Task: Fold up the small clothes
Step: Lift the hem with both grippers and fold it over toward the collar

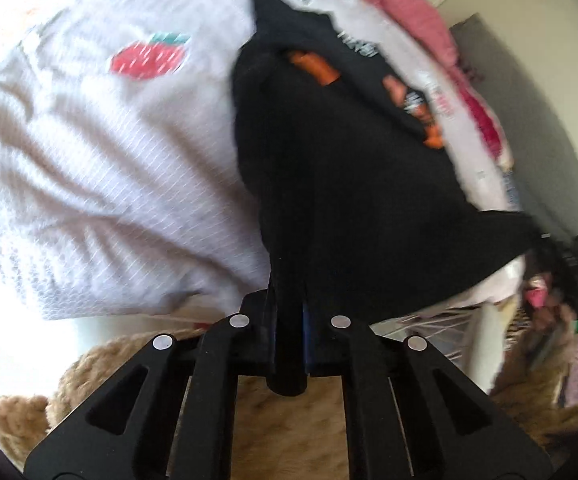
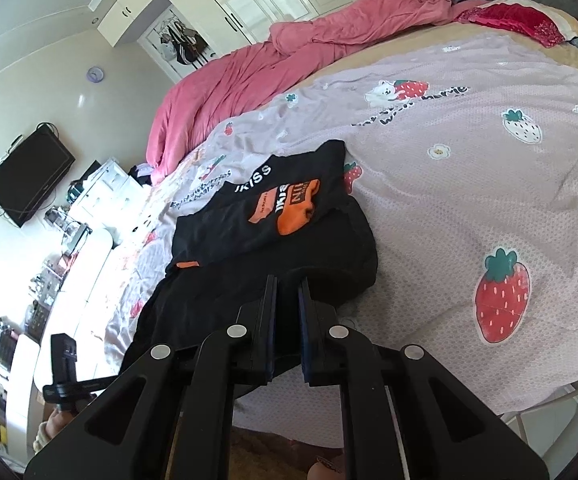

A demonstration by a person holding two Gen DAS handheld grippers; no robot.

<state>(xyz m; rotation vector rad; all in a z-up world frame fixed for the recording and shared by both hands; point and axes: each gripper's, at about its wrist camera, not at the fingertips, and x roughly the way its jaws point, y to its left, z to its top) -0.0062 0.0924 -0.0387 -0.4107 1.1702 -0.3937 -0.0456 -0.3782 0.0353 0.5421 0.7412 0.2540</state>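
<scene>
The left tool [image 1: 289, 312] points steeply down at the near edge of the bed [image 2: 509, 396]. Its jaws are clamped on a bunched fold of the black shirt [image 1: 349, 200]; the cloth fills the gap between them and rises from the jaws in a taut wedge. The left-wrist view is blurred.

The right tool [image 2: 287, 292] points down at a shallower angle. Its jaws stand narrow, pinching the near hem of the shirt [image 2: 273, 248], with dark cloth between the pads. In the right-wrist view the left tool [image 2: 65, 376] shows at the lower left, beside the bed's near edge.

The shirt lies near the near edge of the bed, on a sheet [image 2: 469, 200]. It is soft black knit with an orange printed patch [image 2: 293, 208], white lettering and a small orange tab [image 2: 188, 265] at one edge. The near part is doubled over and rumpled; the far part lies flat.

The sheet is pale lilac with a fine waffle texture and a strawberry print [image 2: 501, 296]. A pink quilt [image 2: 249, 72], crumpled, runs along the far edge of the bed.
</scene>
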